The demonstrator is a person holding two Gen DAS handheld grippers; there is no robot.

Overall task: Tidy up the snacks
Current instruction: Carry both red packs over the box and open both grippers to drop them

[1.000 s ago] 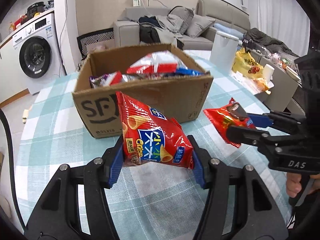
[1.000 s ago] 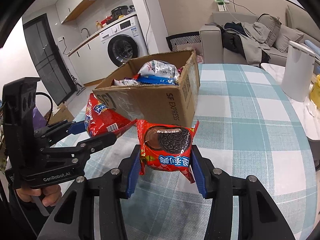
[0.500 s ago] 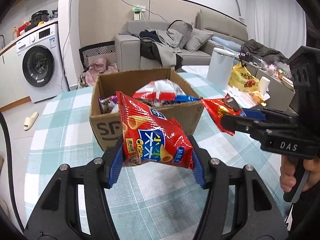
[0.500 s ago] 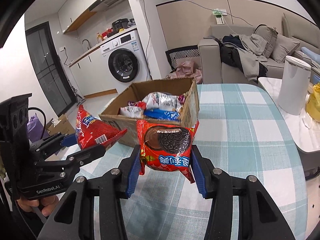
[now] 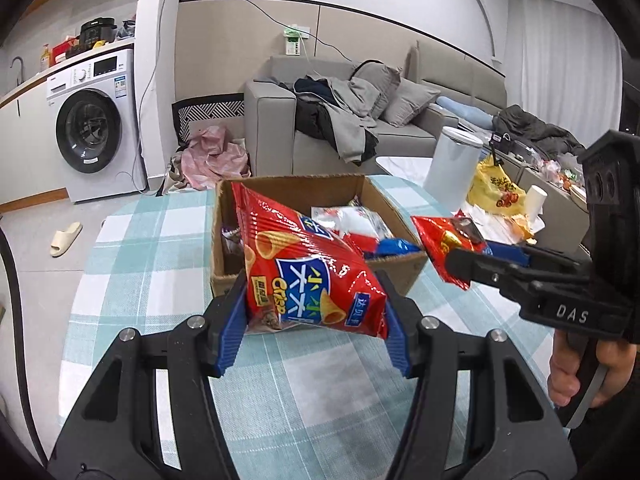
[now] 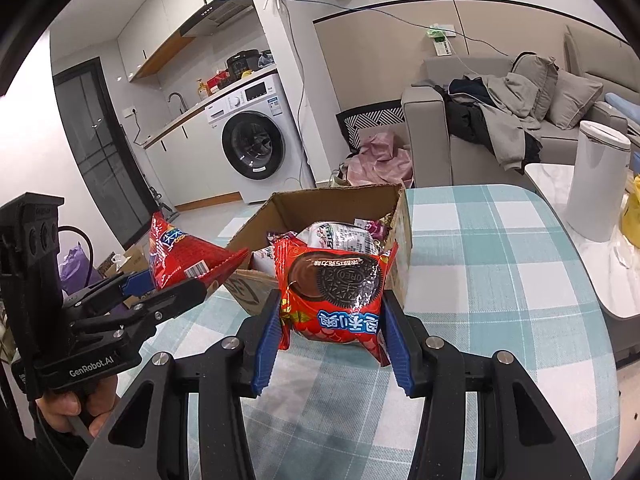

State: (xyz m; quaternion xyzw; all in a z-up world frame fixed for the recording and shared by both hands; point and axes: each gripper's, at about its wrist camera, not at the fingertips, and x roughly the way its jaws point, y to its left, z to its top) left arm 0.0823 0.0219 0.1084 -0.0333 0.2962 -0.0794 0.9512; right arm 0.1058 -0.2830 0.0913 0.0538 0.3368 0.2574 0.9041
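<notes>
My left gripper [image 5: 314, 320] is shut on a red crisp bag [image 5: 304, 276] and holds it in the air in front of the cardboard box [image 5: 296, 190]. My right gripper [image 6: 332, 340] is shut on a red Oreo packet [image 6: 336, 292], also raised before the box [image 6: 340, 202]. The box holds several snack packets. The right gripper with its packet [image 5: 452, 248] shows at the right of the left wrist view. The left gripper with its bag [image 6: 180, 256] shows at the left of the right wrist view.
The box stands on a table with a teal checked cloth [image 6: 500, 280]. A white bin [image 6: 596, 184] and a yellow bag [image 5: 494, 188] are to the right. A washing machine [image 5: 94, 128] and a sofa [image 5: 360, 120] stand behind.
Both grippers have risen with their packets, so the views now look down into the box from higher up. The grips have not changed.
</notes>
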